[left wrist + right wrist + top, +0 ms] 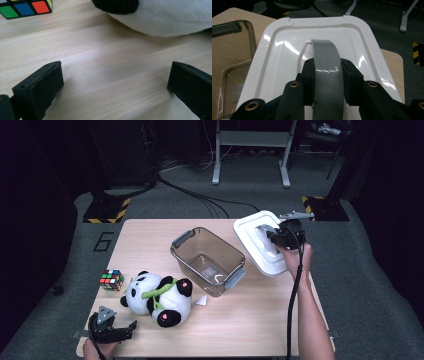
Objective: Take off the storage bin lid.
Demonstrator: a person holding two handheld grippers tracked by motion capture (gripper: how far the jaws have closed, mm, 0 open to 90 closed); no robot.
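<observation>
While the right gripper (327, 77) clamps the white lid's (287, 50) grey handle (327, 75) to carry it beside the clear bin (207, 260), the left gripper (115, 85) waits, jaws spread, near the panda (157, 297)

My left gripper view cuts off the Rubik's cube (25, 8) and the plush panda (162, 17) at its top edge. In my right gripper view, the jaws hide the grey handle's (327, 65) sides, and the transparent bin (229, 67) runs off left.

High view above table (250, 320), claw views close, sharing panda (175, 17), lid (324, 32)
</observation>
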